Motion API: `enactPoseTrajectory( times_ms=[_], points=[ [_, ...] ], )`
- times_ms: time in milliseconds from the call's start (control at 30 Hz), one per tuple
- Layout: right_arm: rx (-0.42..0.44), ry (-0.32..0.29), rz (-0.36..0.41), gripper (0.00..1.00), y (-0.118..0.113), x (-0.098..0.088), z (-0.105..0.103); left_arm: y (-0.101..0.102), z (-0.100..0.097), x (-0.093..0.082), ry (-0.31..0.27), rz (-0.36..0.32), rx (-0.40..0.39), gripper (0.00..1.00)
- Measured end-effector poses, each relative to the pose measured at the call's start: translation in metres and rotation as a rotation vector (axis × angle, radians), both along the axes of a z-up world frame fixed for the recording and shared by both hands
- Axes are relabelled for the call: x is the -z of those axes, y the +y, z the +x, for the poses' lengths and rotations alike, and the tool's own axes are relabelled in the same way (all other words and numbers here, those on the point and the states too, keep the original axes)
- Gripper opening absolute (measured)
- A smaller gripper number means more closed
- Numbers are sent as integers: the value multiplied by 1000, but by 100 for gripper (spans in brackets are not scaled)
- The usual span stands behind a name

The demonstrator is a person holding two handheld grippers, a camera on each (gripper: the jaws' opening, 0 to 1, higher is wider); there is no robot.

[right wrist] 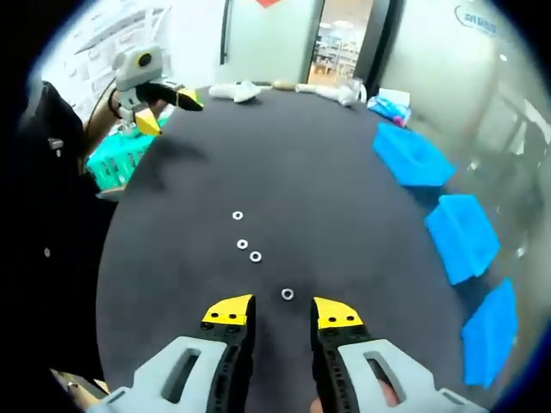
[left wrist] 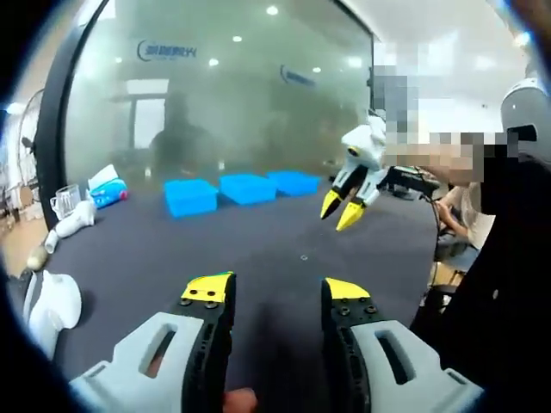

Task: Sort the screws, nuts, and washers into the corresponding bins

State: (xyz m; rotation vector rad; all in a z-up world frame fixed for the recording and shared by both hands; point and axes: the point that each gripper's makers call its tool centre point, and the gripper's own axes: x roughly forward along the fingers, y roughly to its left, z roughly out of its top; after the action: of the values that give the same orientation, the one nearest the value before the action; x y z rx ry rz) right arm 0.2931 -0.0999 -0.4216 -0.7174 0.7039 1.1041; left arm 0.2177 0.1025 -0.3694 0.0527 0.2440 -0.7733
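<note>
Indoors, dark table [right wrist: 327, 172], 3 blue bins [right wrist: 415, 157], 4 washers [right wrist: 255, 256], both tools agape, empty.

The setting was an office-type lab or demonstration room. A frosted glass partition [left wrist: 215, 95] carrying printed logos ran behind a large dark-covered table [right wrist: 293, 163], with recessed ceiling lights reflected in it. An open doorway [right wrist: 344, 39] led to a brightly lit interior with shelving. Three blue bins [left wrist: 245, 189] stood in a row on the table, and a teal crate [right wrist: 108, 163] sat beside it.
</note>
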Motion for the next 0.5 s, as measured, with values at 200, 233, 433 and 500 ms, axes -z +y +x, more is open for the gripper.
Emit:
enactPoseTrajectory(
  times_ms=[200,233,433,500],
  points=[
    [-25,38,-43,20,3,8,1,-3,-1,3,5,13,12,39],
    [-28,40,-48,20,4,8,1,-3,-1,2,4,12,14,39],
    [-27,53,-64,20,6,13,5,-7,-4,3,6,14,25,39],
    [-22,59,-74,18,3,15,8,-7,-4,3,7,11,24,39]
  ],
)
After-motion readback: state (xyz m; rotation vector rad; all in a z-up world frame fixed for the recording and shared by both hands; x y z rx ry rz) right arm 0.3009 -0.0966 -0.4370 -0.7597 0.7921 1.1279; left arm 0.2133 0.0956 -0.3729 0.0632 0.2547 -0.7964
